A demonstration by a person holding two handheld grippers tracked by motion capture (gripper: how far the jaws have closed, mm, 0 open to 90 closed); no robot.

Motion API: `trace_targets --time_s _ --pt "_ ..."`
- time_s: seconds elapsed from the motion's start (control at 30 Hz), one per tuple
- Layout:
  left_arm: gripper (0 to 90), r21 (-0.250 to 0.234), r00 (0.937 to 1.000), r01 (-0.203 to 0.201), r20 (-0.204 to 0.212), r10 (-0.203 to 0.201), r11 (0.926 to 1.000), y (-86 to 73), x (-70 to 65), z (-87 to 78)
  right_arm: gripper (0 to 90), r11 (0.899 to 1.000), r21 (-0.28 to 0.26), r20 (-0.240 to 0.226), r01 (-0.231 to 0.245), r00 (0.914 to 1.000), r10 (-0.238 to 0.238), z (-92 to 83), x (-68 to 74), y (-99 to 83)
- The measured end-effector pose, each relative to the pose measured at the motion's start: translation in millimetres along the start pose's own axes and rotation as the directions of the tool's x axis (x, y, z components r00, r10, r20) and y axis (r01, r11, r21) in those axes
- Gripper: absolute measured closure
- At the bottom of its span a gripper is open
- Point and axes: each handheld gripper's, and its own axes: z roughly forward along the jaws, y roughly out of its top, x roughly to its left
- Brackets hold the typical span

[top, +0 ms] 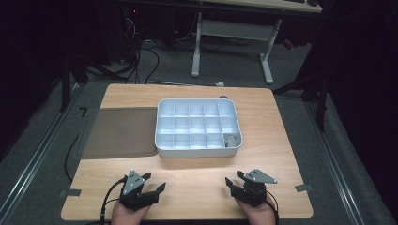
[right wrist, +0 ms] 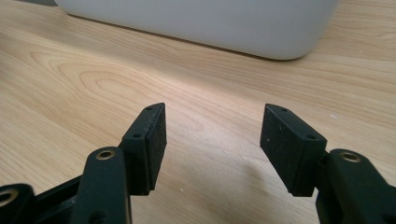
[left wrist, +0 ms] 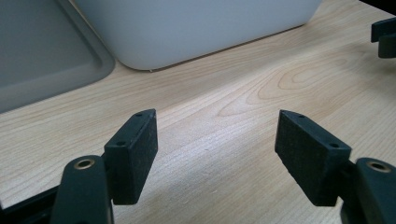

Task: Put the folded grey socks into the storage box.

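A white compartment box (top: 198, 149) stands in the middle of the wooden table (top: 197, 176). Its near right cell holds a small grey object (top: 230, 139). My left gripper (top: 154, 182) rests low at the table's front left, jaws apart, nothing between them; the left gripper view shows it (left wrist: 215, 140) over bare wood facing the box's wall (left wrist: 196, 28). My right gripper (top: 235, 178) sits at the front right, also open and empty; the right gripper view shows it (right wrist: 212, 135) above the wood with the box's wall (right wrist: 201, 23) ahead.
A flat grey lid or tray (top: 119, 131) lies left of the box, overhanging the table's left side. In the left gripper view its corner (left wrist: 42, 56) touches the box. Behind the table stand a white desk frame (top: 232, 44) and cables on the floor.
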Motion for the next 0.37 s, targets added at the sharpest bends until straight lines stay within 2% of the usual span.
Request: trace_targets --time_s 0.1,0.37 --pt "30.4 -0.002 1.0 0.005 -0.003 -0.005 1.0 0.6 0.7 -0.1 40.3 1.0 0.011 -0.008 -0.024 0.9997 0.024 0.3 -4.7 -1.5" --pt "30.7 0.003 0.9999 -0.006 -0.009 0.006 1.0 0.2 1.2 -1.6 41.0 1.0 0.025 0.0 -0.003 1.0 0.003 2.1 -1.6 -1.7"
